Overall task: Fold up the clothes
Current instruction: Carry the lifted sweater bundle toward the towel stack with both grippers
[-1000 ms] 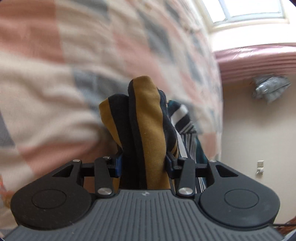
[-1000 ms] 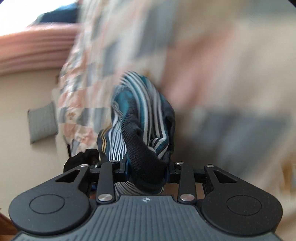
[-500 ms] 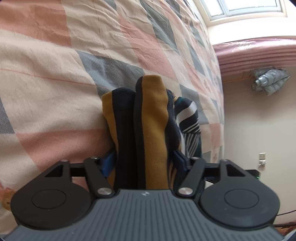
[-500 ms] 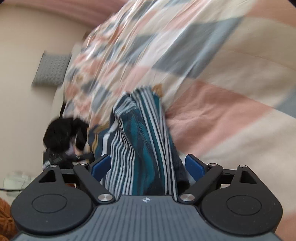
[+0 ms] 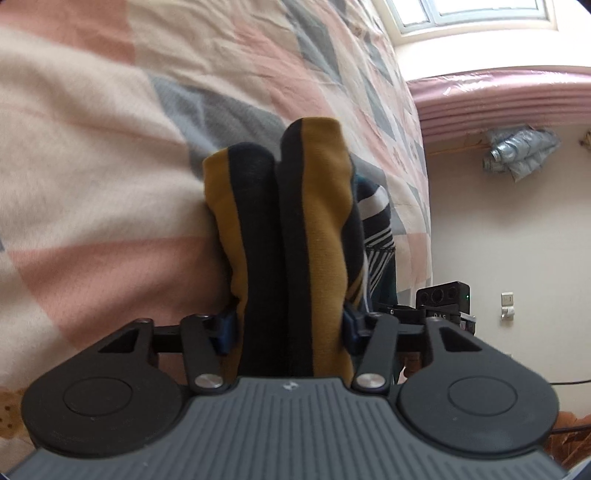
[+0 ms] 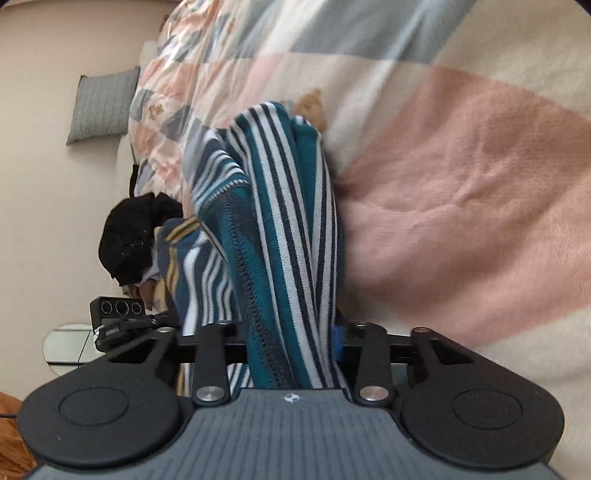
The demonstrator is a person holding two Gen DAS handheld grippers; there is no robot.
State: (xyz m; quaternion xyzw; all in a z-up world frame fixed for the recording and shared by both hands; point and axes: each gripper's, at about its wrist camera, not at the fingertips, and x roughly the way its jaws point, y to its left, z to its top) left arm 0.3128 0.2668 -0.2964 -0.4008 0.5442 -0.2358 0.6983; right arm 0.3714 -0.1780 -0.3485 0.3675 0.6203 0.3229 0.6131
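We grip striped garment (image 5: 295, 236) at both ends above bed (image 5: 110, 184). Left tongs (image 5: 288, 326) pinch mustard-navy bunch; right tongs (image 6: 291, 332) pinch teal-white bunch. Cloth runs between tongs; each hand equally near.

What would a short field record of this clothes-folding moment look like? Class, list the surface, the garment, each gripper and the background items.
surface: patchwork quilt in pink, cream and grey
garment: striped garment, mustard and dark bands at one end, teal and white stripes at the other
left gripper: shut on the mustard and dark fold
right gripper: fabric sits between the fingers; whether it is clamped cannot be told
background: grey cushion, window, black clothing beside the quilt
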